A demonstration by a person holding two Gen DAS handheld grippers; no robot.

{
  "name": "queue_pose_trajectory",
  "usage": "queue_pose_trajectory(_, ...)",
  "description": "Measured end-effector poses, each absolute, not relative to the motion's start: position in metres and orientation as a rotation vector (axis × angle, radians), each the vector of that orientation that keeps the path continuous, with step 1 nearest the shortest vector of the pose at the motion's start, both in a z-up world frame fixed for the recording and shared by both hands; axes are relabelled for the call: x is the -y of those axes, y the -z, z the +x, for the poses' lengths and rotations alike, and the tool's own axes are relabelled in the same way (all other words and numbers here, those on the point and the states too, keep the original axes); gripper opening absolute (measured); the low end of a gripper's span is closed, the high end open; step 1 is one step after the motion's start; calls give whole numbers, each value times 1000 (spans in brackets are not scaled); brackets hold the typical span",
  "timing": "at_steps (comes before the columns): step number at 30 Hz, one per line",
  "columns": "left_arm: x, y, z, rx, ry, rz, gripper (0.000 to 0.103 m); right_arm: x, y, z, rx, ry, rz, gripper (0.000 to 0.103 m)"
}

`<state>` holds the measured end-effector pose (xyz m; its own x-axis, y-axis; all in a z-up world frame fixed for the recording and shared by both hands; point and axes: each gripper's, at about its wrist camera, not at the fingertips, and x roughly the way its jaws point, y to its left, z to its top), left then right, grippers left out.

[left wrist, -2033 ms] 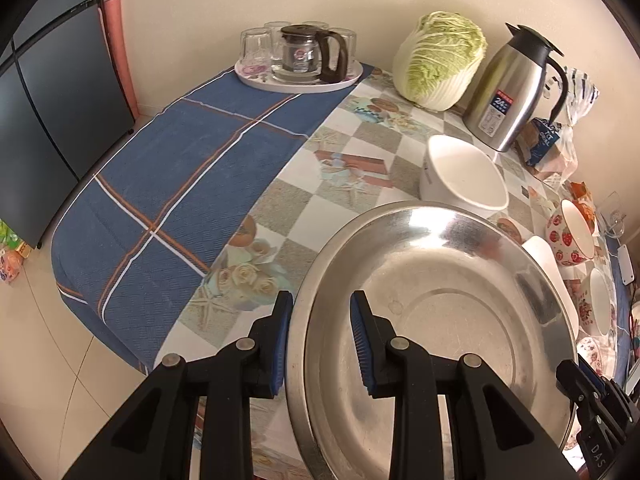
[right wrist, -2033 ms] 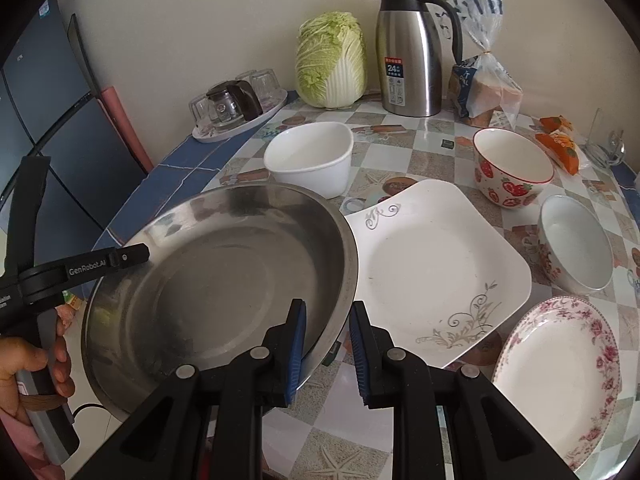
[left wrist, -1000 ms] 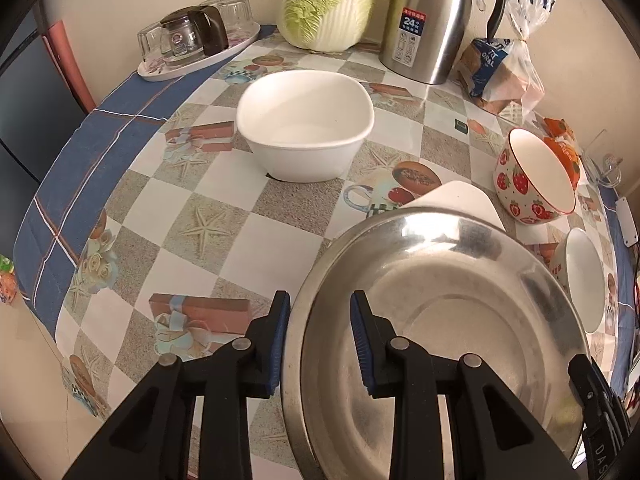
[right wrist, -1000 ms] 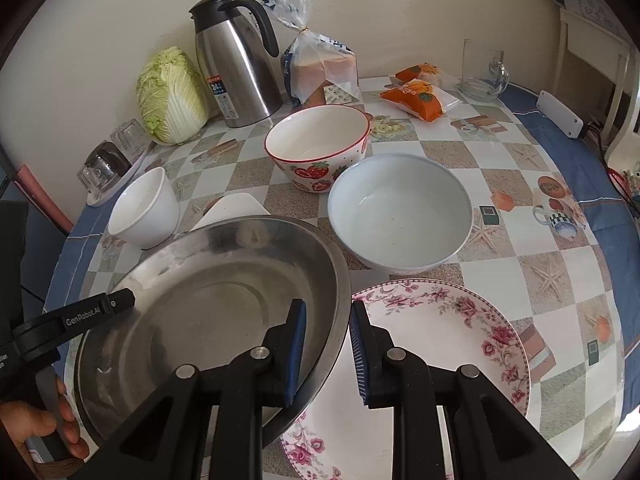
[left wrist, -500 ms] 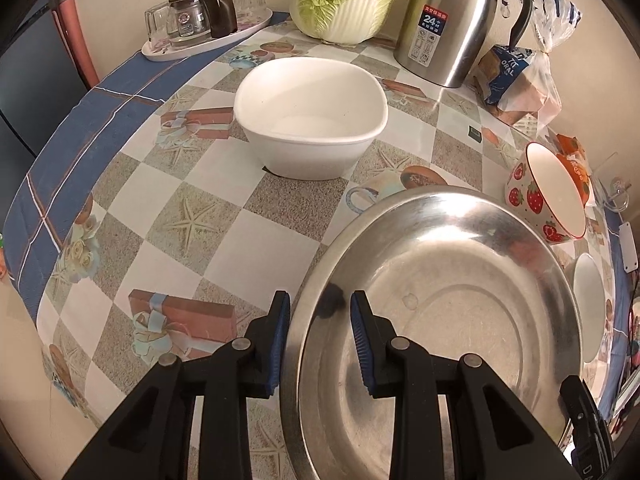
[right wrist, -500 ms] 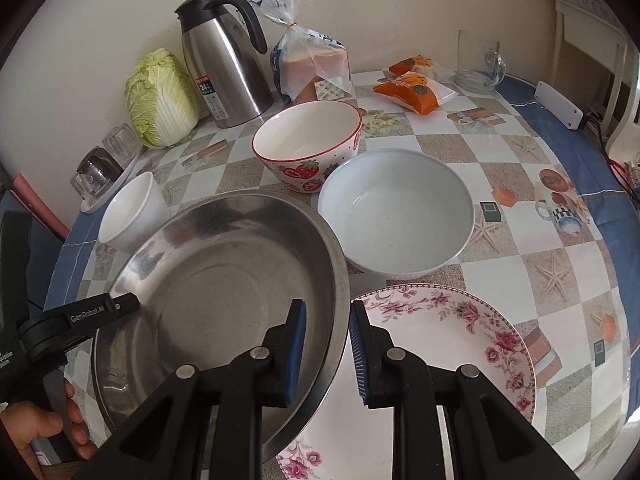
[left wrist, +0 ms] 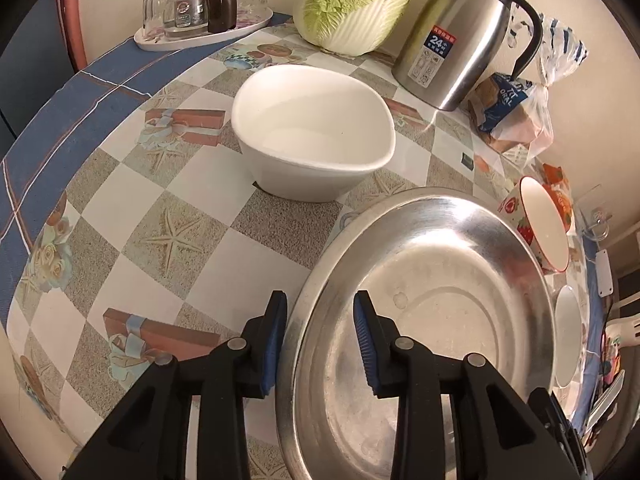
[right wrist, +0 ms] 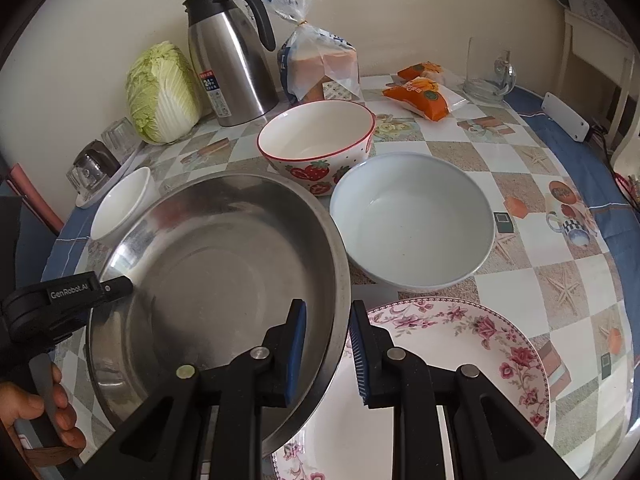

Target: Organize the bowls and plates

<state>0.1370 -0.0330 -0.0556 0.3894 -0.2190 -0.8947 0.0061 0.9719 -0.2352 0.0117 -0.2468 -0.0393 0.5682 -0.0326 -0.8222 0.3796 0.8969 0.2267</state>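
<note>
A person's two handheld grippers flank a wide steel basin on a checked tablecloth. The left gripper straddles the basin's near rim, its jaws opening, blue pads clear of the metal on both sides. The right gripper has its jaws drawn narrow across the opposite rim, the wall between its pads; whether they still press is hard to tell, though they look closed on it. The basin is shallow, dull-polished and empty, overlapping a floral plate. Just beyond the basin sit a white bowl, a strawberry-patterned bowl and a pale blue bowl. Farther behind the basin stand a steel thermos and a cabbage.
</note>
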Motion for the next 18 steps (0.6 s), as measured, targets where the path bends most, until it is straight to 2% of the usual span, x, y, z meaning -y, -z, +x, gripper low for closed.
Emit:
queue_pose_trajectory(7,37,54,143,-1140,205,-206,39,247,41,17,-898,263,391,24)
queue_pose_trajectory(18,31,55,141,-1184,195,-240,41,239,43,19,-933,262,327,24)
